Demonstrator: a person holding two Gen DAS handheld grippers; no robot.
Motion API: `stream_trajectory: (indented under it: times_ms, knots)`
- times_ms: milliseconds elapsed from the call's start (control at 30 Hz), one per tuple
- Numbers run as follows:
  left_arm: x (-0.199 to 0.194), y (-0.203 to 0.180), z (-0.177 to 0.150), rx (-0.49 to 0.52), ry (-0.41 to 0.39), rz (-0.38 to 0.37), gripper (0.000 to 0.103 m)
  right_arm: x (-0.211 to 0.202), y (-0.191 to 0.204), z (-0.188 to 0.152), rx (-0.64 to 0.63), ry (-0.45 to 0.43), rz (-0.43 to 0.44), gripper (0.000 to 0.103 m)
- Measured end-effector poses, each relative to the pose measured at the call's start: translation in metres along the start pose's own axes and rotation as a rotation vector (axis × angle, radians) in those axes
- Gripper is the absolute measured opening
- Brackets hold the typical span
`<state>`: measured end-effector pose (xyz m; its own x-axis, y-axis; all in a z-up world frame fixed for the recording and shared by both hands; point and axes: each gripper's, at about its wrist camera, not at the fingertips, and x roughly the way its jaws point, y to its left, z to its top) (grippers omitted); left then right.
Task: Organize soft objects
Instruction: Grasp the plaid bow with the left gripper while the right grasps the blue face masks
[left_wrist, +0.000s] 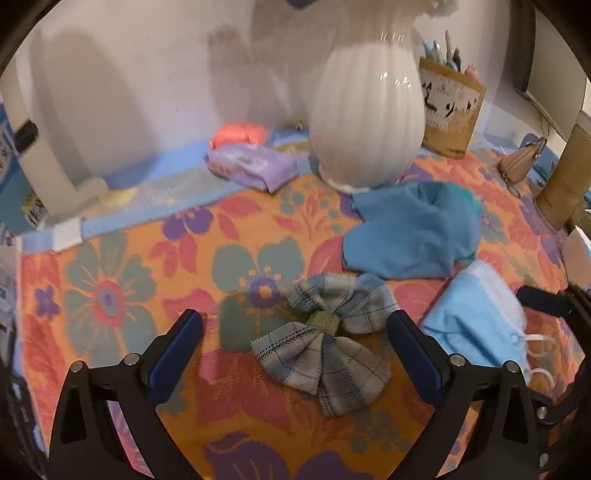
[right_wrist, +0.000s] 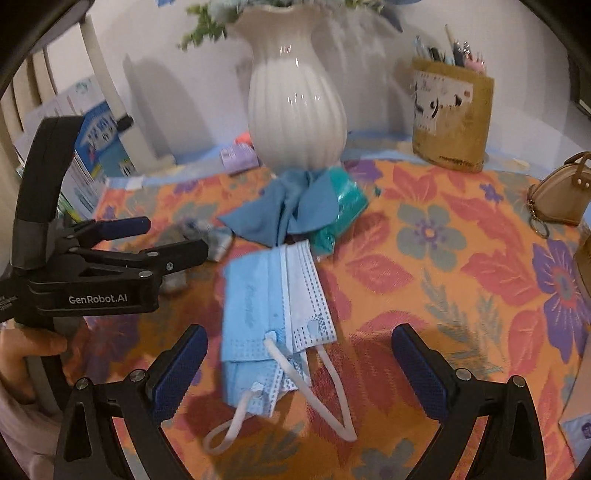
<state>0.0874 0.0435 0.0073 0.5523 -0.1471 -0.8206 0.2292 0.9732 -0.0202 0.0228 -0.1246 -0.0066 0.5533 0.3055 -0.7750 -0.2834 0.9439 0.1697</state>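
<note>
Soft items are spread over the flowered tablecloth (left_wrist: 122, 258): a plaid fabric bow (left_wrist: 325, 332) lies flat between the fingers of the left gripper (left_wrist: 295, 354), a pale blue face mask (right_wrist: 273, 314) with white ear loops lies just beside it, and a blue cloth (left_wrist: 410, 229) is bunched against a teal cloth (right_wrist: 343, 199) near the foot of the white vase (left_wrist: 365, 110). The left gripper is held with its jaws wide apart, straddling the bow without any contact being visible; nothing is gripped. The right gripper (right_wrist: 299, 369) is likewise spread open and empty, hovering over the lower end of the mask. The step in hand is judged to be the approach to a first pick, with no item yet gathered or sorted. For the next move, the left jaws would have to be lowered onto the bow and closed across its knotted centre, where the fabric is thickest and least likely to slip. A purple packet (left_wrist: 251, 166) and a pen holder (left_wrist: 450, 107) stand well apart at the back and should be left undisturbed.
</note>
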Motion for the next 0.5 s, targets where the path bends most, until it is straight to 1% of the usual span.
stream_trajectory:
  times_ms: [67, 133, 233, 267, 367, 500]
  knots:
    - [0.001, 0.001, -0.003, -0.003, -0.018, -0.003, 0.103, 0.002, 0.002, 0.002, -0.015, -0.002, -0.017, 0.102]
    - [0.001, 0.000, -0.003, 0.000, -0.018, 0.001, 0.103, 0.007, 0.005, 0.003, -0.029, 0.014, -0.034, 0.103]
    - [0.001, -0.001, -0.003, 0.004, -0.011, 0.007, 0.103, 0.014, 0.018, 0.002, -0.096, 0.043, -0.123, 0.103]
    - [0.001, -0.001, -0.003, 0.002, -0.011, 0.003, 0.103, 0.015, 0.021, 0.002, -0.110, 0.040, -0.140, 0.103]
    - [0.003, 0.000, -0.004, 0.001, -0.009, -0.001, 0.103, 0.015, 0.015, 0.003, -0.090, 0.043, -0.119, 0.103]
    - [0.003, 0.000, -0.004, 0.001, -0.008, -0.001, 0.103, 0.015, 0.016, 0.004, -0.095, 0.045, -0.127, 0.103]
